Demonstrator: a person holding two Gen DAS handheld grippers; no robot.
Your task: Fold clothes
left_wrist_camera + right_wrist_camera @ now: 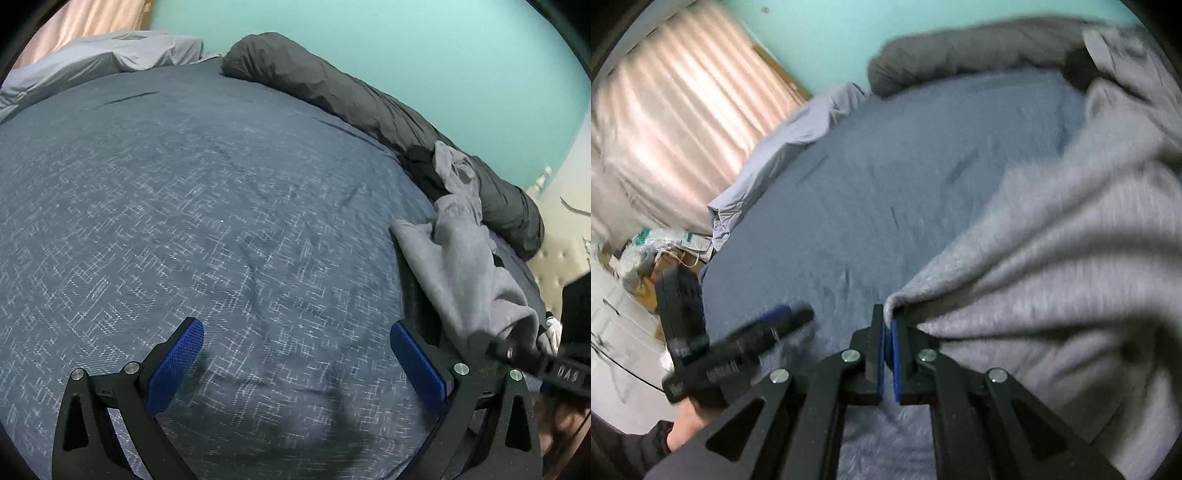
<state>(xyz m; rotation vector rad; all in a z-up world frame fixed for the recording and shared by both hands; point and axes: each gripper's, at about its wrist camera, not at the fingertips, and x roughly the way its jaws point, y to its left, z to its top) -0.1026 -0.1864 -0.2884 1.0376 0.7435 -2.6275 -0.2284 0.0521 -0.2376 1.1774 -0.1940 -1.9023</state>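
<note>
Right claw (888,332) pinched tight on a folded edge of the grey garment (1071,258), blue pads pressing the cloth between them. Left claw (295,354) spread wide, nothing between its blue pads (181,365), hovering over bare blue bedspread (184,203). Garment trailing from the right claw's grip back across the bed's right side, bunched against the dark grey rolled blanket (369,99) along the far edge. Broad open stretch of bedspread ahead of and to the left of both claws, only shallow creases. Pale blue sheet (783,133) crumpled at the far left corner; pink curtain (676,103) and turquoise wall (406,48) beyond. White letters on the right claw's body in the left wrist view, blurred, roughly "DA9"; not legible with certainty.
</note>
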